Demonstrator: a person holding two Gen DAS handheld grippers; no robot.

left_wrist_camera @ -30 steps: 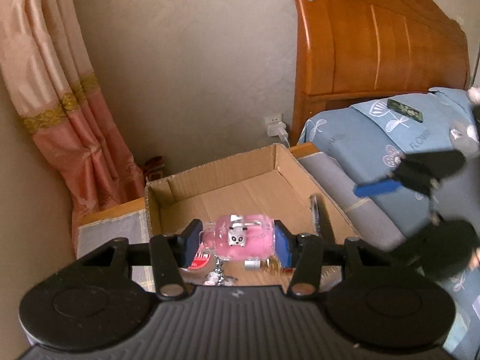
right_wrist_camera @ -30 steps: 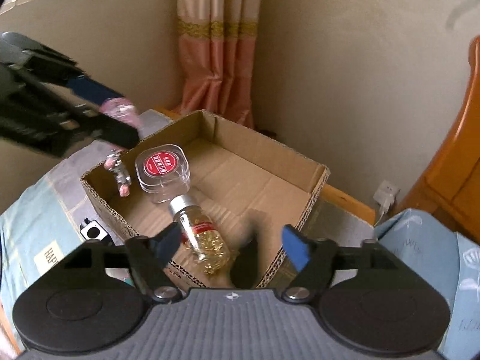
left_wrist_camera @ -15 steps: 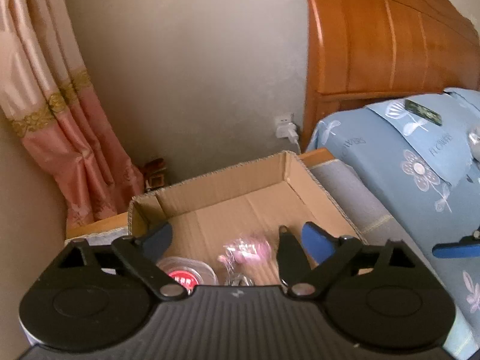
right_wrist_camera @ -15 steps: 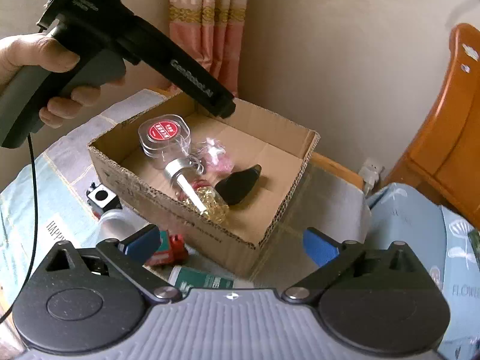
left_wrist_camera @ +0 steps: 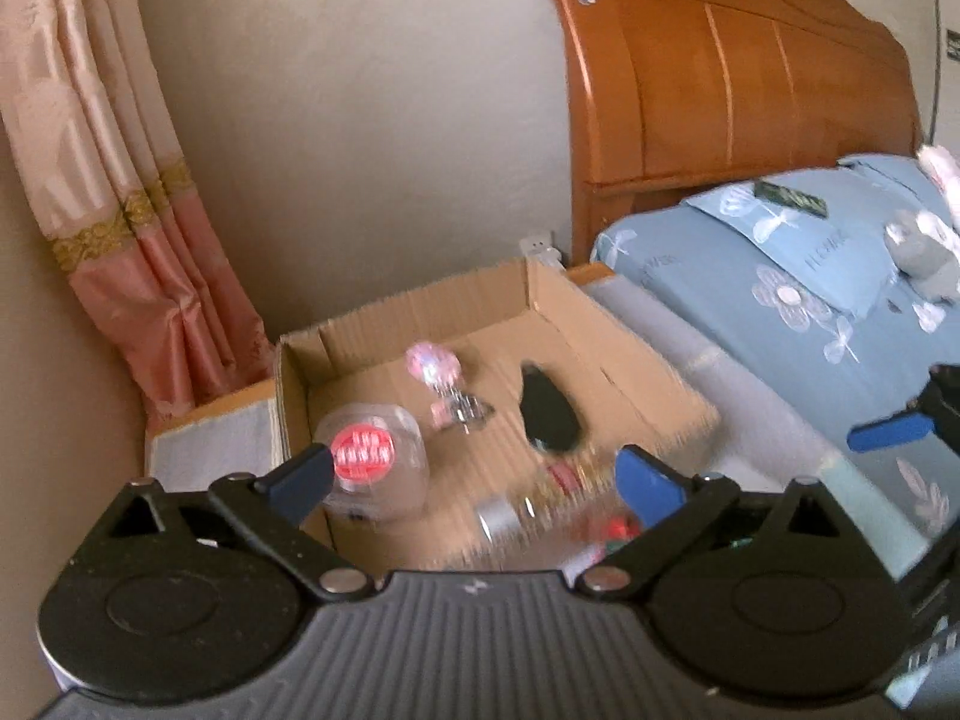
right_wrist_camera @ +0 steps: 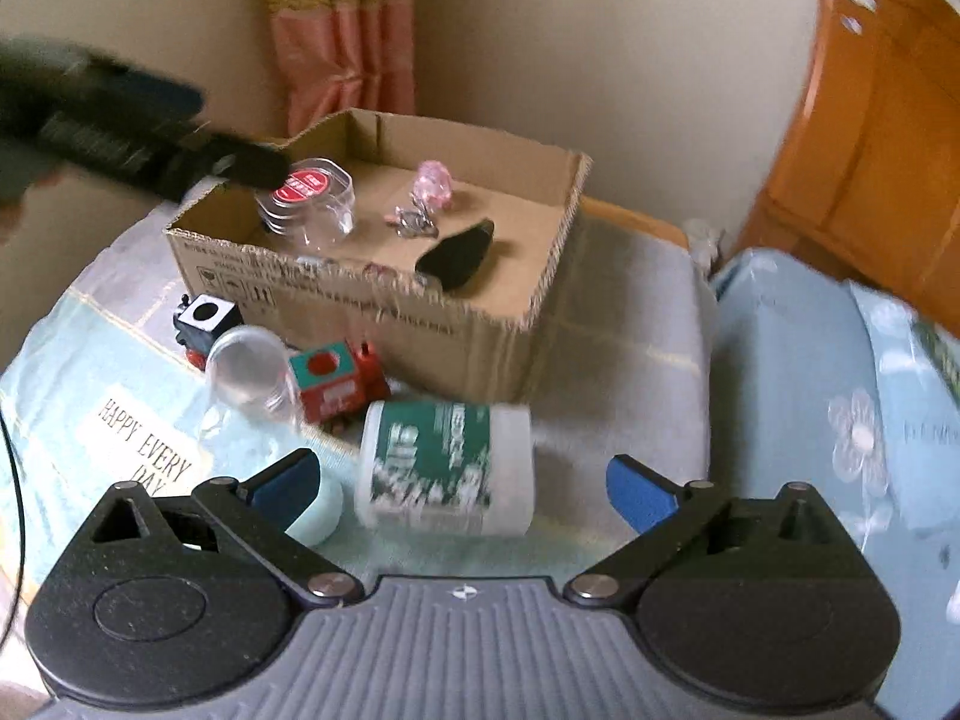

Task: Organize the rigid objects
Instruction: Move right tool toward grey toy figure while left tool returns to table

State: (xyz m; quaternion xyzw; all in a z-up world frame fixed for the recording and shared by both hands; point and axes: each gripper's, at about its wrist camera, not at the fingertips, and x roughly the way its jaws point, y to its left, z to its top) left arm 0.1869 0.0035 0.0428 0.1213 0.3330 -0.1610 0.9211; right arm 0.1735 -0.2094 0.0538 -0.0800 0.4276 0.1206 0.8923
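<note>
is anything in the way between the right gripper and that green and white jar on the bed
Nothing visible. The right gripper is open, and the jar lies on its side straight ahead between the fingers. The red toy and clear cup lie beyond the jar, toward the box.

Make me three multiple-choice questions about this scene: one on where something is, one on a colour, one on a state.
1. Where is the black pouch?
A. Inside the cardboard box
B. On the bedspread by the toy train
C. In the right gripper

2. What colour is the clear case's label?
A. Blue
B. Red
C. Yellow

3. How does the green-and-white jar stand?
A. Upright
B. On its side
C. Stacked on the box

Answers: 1 A, it rests on the box floor; 2 B, a red disc shows on the lid; 3 B, it lies sideways ahead of the open right gripper.
</note>
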